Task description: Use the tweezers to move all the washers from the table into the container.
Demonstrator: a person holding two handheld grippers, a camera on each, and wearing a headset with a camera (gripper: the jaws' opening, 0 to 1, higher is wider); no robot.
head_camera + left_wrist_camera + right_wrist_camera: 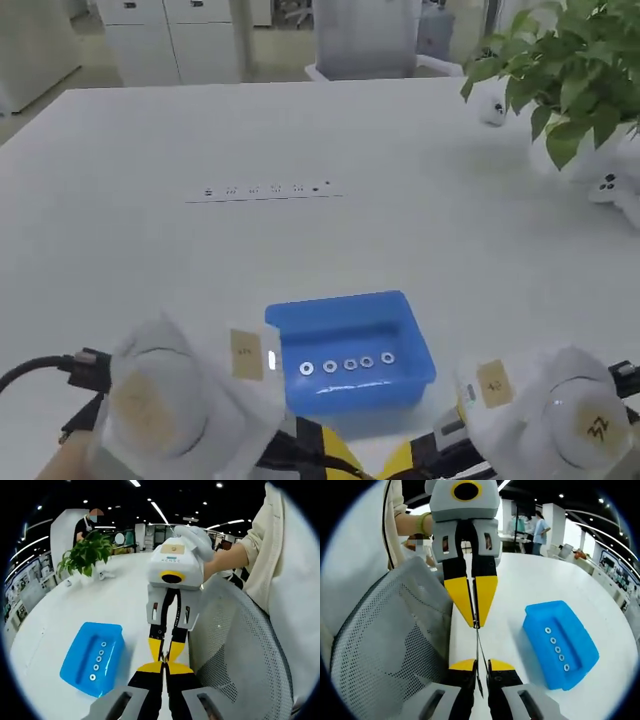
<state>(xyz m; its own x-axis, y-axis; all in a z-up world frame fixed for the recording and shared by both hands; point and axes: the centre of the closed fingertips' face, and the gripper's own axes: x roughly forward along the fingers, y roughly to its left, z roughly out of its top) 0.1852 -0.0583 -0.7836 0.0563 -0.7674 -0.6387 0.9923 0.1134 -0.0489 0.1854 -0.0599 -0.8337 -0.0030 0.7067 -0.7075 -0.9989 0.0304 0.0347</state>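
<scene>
Jaws on tweezers (478, 652), washers (557, 649) in container (585, 655)

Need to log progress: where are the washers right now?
In the head view, five washers lie in a row inside the blue container, which sits at the near, central part of the white table.

We find the container (356, 391) on the table's (300, 130) near side, the washers (350, 364) in a row inside it, the plant (560, 60) far right.

bright, even light from ceiling strips (160, 512); head view soft, gripper views bent at edges.
</scene>
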